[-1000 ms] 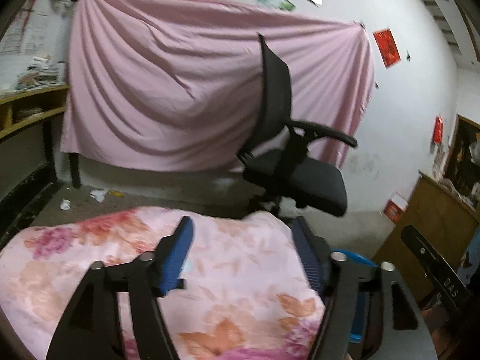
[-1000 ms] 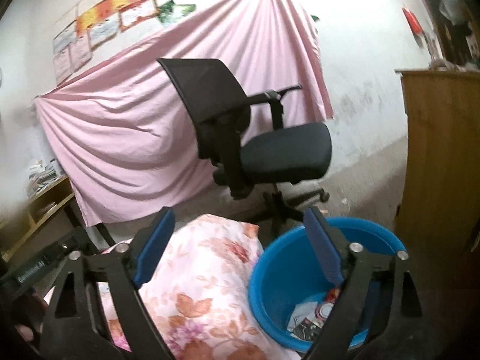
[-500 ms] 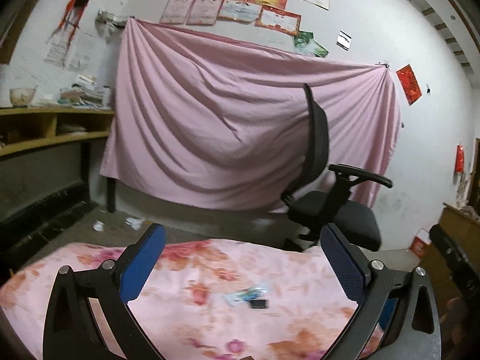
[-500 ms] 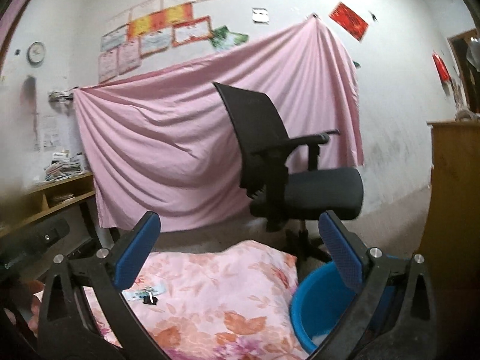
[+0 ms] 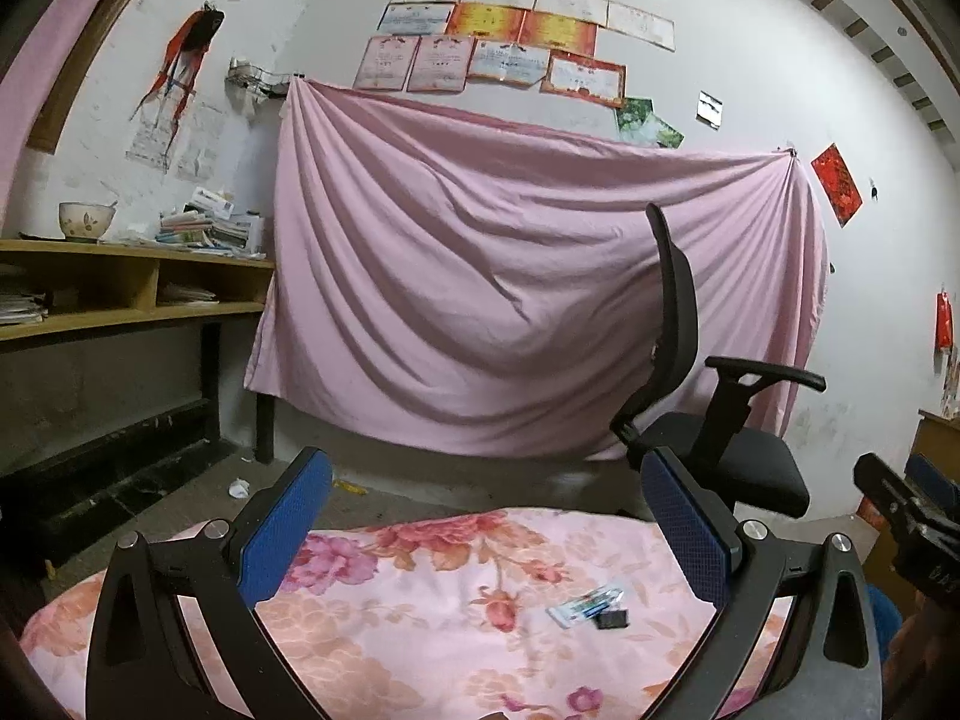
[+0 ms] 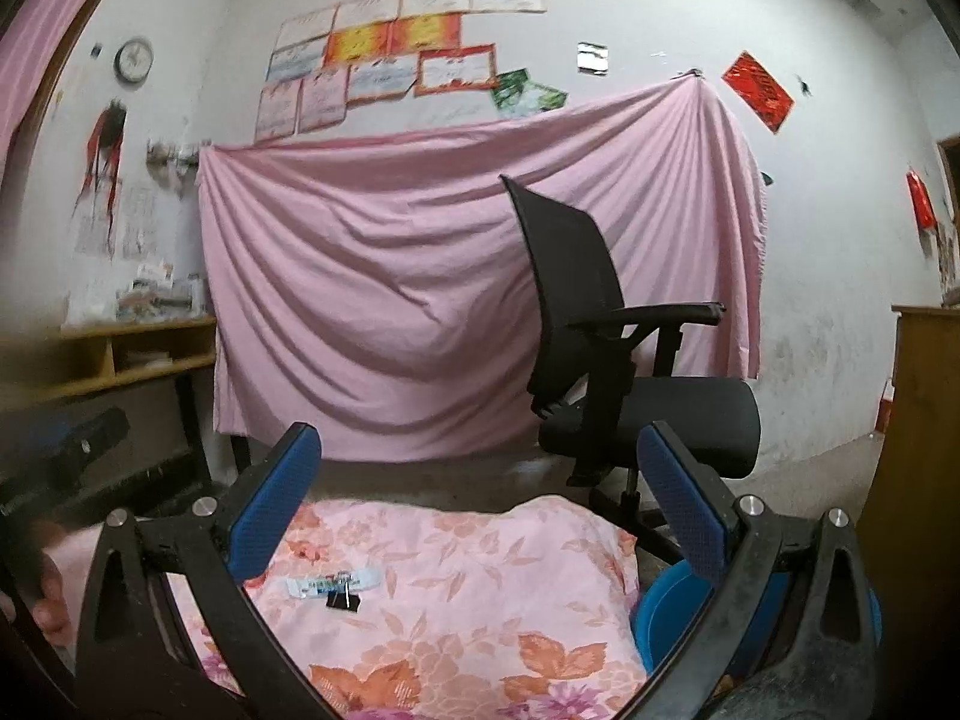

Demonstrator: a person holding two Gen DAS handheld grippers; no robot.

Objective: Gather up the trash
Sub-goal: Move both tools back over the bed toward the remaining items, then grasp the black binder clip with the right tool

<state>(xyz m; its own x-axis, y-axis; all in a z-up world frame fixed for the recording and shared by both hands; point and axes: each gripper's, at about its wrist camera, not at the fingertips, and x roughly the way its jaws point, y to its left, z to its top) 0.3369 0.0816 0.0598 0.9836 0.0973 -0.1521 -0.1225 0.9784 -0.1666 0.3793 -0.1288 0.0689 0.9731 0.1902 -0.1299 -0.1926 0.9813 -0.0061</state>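
A small white and blue wrapper (image 5: 585, 603) lies on the pink floral quilt (image 5: 420, 612), with a black binder clip (image 5: 612, 619) touching it. Both show in the right wrist view too: the wrapper (image 6: 333, 584) and the clip (image 6: 343, 602). My left gripper (image 5: 486, 525) is open and empty, held above the quilt, short of the wrapper. My right gripper (image 6: 477, 501) is open and empty, above the quilt's right part. A blue basin (image 6: 666, 606) stands on the floor right of the quilt, mostly hidden behind my right finger.
A black office chair (image 6: 624, 372) stands behind the quilt before a hanging pink sheet (image 5: 510, 300). Wooden shelves (image 5: 120, 294) with papers are at the left, a wooden cabinet (image 6: 924, 450) at the right. Small scraps (image 5: 239, 487) lie on the floor.
Both grippers have tilted up and drawn back from the basin side. The left jaws have opened wider. The wrapper and clip have come into view on the quilt.
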